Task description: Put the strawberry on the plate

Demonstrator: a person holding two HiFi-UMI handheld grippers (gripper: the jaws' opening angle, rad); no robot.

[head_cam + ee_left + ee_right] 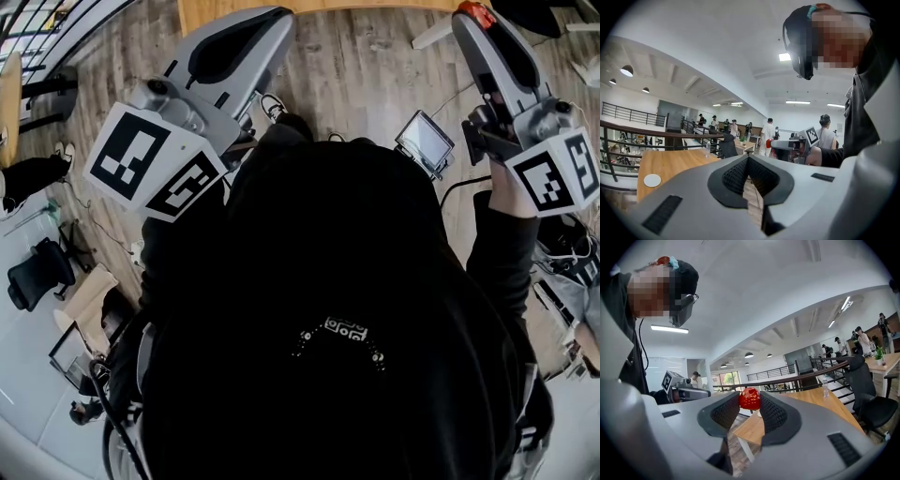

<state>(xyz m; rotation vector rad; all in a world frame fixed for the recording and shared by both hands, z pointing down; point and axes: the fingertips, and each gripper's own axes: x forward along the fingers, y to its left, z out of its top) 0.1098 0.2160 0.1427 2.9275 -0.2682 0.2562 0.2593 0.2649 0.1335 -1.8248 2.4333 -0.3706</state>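
The right tool (pixel 750 405) is clamping the strawberry (pixel 750 398) between the tips of its two ribbed black pads, the red fruit sitting high in the grip and poking above the jaw tips. In the head view that tool (pixel 475 17) is pointing away from the person at the upper right. The strawberry (pixel 478 11) is showing as a red spot at its far end, up in the air over the wooden floor (pixel 375 66). A hand (pixel 511 192) in a black sleeve is gripping the handle just behind the marker cube (pixel 562 173).

The left tool (pixel 747 158) is holding its jaws together at the tips with nothing between them. In the head view this tool (pixel 272 19) is reaching forward at the upper left, well apart from the right one.

Beyond the left tool, a white round plate (pixel 652 180) is lying on a wooden surface (pixel 679 161), with a bottle (pixel 707 149) standing farther along. The strawberry is up in the grip, not on the plate. A dark railing (pixel 628 129) is running behind the surface, an office chair (pixel 867 394) is standing beside it, and people (pixel 766 136) are standing in the background.
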